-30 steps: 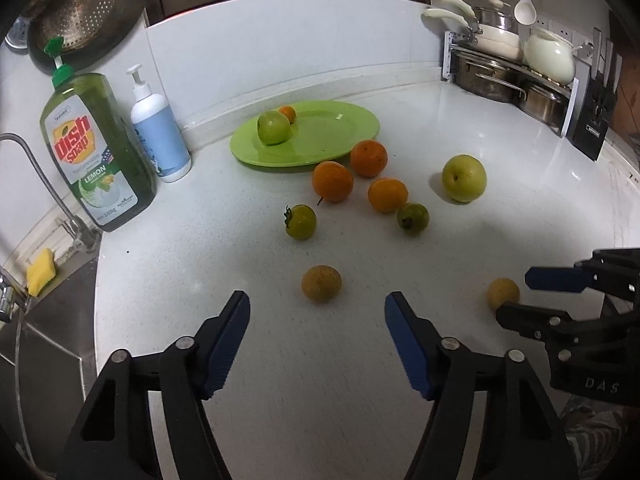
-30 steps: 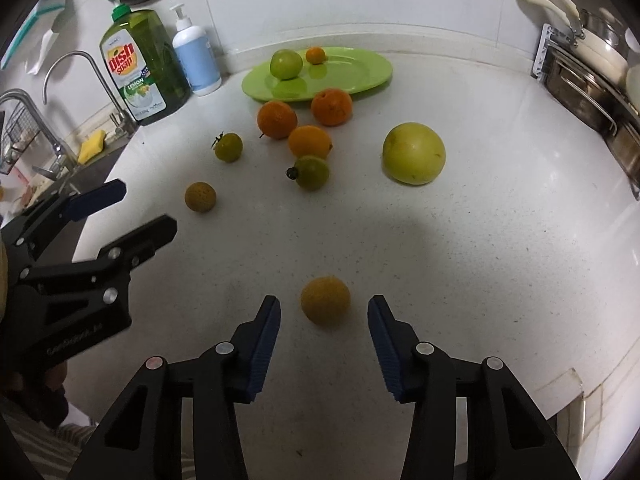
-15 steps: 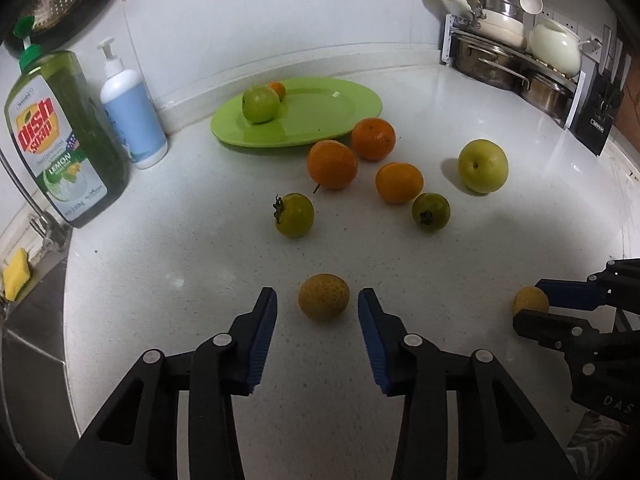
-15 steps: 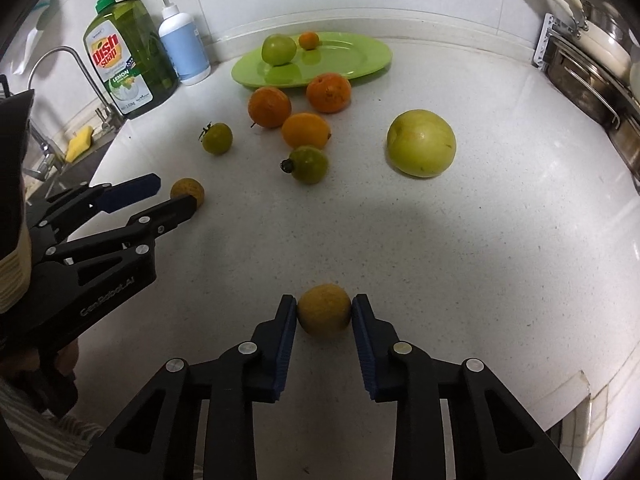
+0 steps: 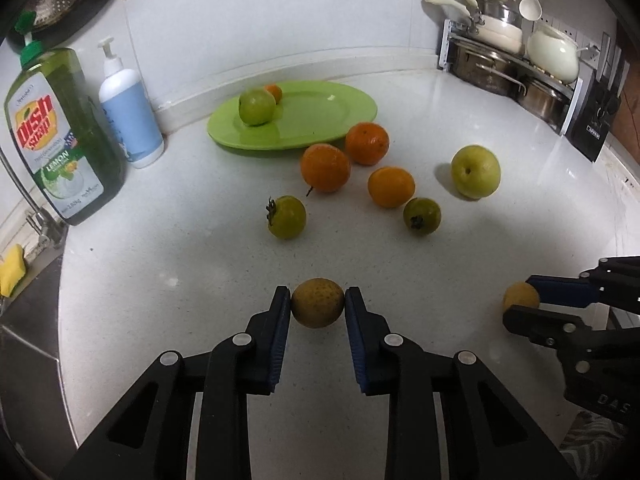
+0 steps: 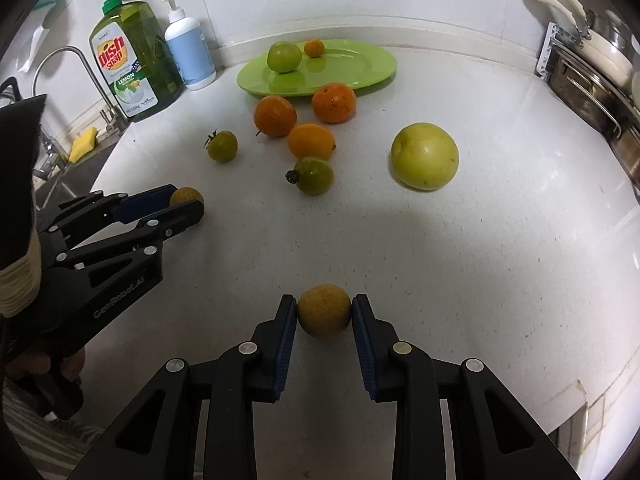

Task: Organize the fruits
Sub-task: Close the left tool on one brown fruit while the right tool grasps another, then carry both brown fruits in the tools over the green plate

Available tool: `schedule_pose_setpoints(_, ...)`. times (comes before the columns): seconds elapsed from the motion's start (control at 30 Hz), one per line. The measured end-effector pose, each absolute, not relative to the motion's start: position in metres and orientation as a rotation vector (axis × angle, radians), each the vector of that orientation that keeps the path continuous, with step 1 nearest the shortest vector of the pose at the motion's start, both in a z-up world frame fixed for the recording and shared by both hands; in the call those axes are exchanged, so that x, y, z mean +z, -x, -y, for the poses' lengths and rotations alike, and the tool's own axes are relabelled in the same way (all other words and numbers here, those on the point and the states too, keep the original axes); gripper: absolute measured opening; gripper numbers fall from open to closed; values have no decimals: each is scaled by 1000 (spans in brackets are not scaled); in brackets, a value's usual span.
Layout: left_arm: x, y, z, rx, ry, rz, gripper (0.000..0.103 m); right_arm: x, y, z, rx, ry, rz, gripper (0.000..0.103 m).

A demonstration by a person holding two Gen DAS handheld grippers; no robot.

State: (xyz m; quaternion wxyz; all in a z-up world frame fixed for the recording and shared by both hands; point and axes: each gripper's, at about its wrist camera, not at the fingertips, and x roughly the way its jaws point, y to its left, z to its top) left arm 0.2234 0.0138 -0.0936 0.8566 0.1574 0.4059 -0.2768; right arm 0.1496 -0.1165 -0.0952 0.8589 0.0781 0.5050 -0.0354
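Observation:
My left gripper [image 5: 317,303] is shut on a small brown-yellow fruit [image 5: 317,303] that rests on the white counter. My right gripper [image 6: 324,312] is shut on a second brown-yellow fruit [image 6: 324,311], also on the counter. Each gripper shows in the other's view, the right one [image 5: 520,304] at the right edge and the left one [image 6: 186,204] at the left. A green plate [image 5: 320,120] at the back holds a green apple [image 5: 257,106] and a tiny orange [image 5: 274,92]. Three oranges [image 5: 326,168], two green persimmons [image 5: 286,217] and a yellow-green apple [image 5: 476,171] lie loose on the counter.
A dish soap bottle [image 5: 56,136] and a blue pump bottle [image 5: 129,120] stand at the back left by the sink and tap [image 6: 60,72]. A rack of pots [image 5: 508,60] and a knife block [image 5: 596,120] fill the back right corner. The counter's front edge [image 6: 580,400] is near on the right.
Both grippers moved forward and closed, each pinching its small brown-yellow fruit, where a second ago they were open behind the fruits.

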Motion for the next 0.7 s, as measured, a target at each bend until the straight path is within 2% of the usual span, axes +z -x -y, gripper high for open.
schedule_pose_setpoints(0.7, -41, -176, -4, -491, -273, -749, 28, -52, -151, 135, 45, -98, -909, 30)
